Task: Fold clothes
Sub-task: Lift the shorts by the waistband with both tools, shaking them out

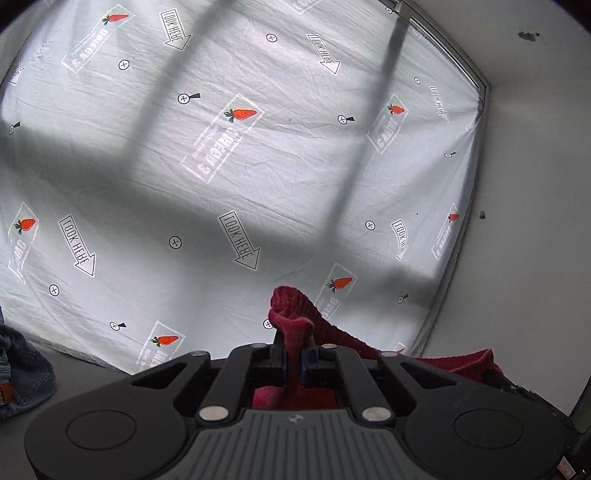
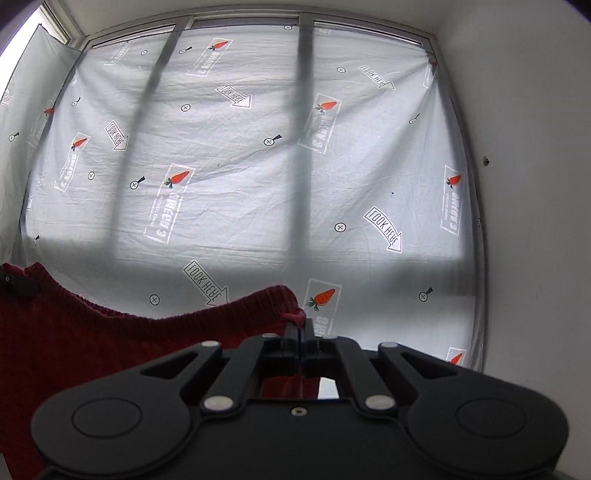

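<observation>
— What have we got in the left gripper (image 1: 291, 360)?

— Its fingers (image 1: 282, 363) are pinched together on a bunched edge of the dark red knit garment (image 1: 295, 321). A ribbed fold stands up above the tips and more red cloth shows down between the finger bases.

— And the right gripper (image 2: 301, 332)?

— Its fingers (image 2: 291, 334) are pressed narrow as well, nipping a small corner of the same dark red knit garment (image 2: 110, 343). We see the ribbed hem run from that pinch out to the left of the right wrist view, sagging in a shallow curve, then rising to a far corner where a dark piece of the other gripper (image 2: 16, 284) shows.

— So where does the garment sit?

— It hangs between our two grippers, held at its top edge by both, with the body of the cloth dropping below the frame on the left side of the right wrist view. We cannot tell whether its lower part touches anything.

— What is behind it?

— A pale printed sheet (image 1: 258, 166) hung over a window (image 2: 303, 22), with carrots, arrows and small crossed circles on it; the dark bars of the window frame show through. A white wall (image 2: 524, 184) stands to the right.

— Anything else near us?

— A pair of blue jeans (image 1: 22, 373) lies at the left edge of the left wrist view, on a grey worktop (image 1: 81, 369).
</observation>
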Motion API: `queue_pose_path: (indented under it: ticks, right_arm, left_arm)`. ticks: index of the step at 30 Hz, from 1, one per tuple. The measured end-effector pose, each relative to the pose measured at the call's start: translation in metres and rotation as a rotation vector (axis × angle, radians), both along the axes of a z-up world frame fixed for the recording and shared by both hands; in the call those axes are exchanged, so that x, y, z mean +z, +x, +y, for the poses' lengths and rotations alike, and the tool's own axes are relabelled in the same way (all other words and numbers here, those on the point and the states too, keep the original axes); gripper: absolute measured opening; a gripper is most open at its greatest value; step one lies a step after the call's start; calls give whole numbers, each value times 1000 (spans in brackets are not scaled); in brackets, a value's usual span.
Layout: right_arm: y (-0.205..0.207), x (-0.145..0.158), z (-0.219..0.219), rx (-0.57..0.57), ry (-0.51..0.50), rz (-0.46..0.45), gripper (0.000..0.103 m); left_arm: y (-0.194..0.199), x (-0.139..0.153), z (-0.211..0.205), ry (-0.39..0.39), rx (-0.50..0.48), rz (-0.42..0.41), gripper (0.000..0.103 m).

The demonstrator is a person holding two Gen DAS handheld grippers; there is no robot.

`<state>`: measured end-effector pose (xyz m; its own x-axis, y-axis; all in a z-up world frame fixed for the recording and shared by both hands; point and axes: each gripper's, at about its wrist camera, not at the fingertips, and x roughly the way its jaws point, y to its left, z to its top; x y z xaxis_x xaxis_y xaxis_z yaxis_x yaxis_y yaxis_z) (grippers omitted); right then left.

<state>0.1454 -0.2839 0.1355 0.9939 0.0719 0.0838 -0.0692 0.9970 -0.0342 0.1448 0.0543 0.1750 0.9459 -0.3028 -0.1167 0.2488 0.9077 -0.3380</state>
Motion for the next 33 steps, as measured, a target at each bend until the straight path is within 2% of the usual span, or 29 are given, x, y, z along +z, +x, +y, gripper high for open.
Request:
queue_pose_path:
  ticks: [5, 9, 12, 15, 18, 22, 26, 30, 33]
  right_arm:
    - [-29, 19, -4, 27, 32, -36, 1]
    - [-46, 29, -5, 69, 56, -50, 2]
    - [-43, 25, -1, 72, 47, -29, 2]
    - [-31, 10, 4, 71, 48, 30, 2]
    - [-15, -8, 13, 60, 20, 92, 2]
    - [12, -32, 20, 62, 14, 177, 2]
    - [51, -50, 30, 58, -28, 219, 2]
    - [105, -68, 47, 69, -70, 257, 2]
    - [147, -83, 65, 70, -98, 281, 2]
  left_arm:
    - [-28, 15, 2, 25, 13, -35, 7]
    - [-41, 15, 6, 34, 29, -23, 7]
    - [-34, 3, 9, 46, 59, 26, 8]
    - [-17, -17, 11, 20, 87, 130, 8]
    - [-2, -41, 13, 11, 112, 215, 8]
    - [26, -68, 16, 42, 147, 293, 8]
    - [64, -84, 25, 33, 152, 322, 8]
    - [119, -99, 35, 32, 162, 344, 8]
    - [161, -114, 39, 64, 183, 357, 10]
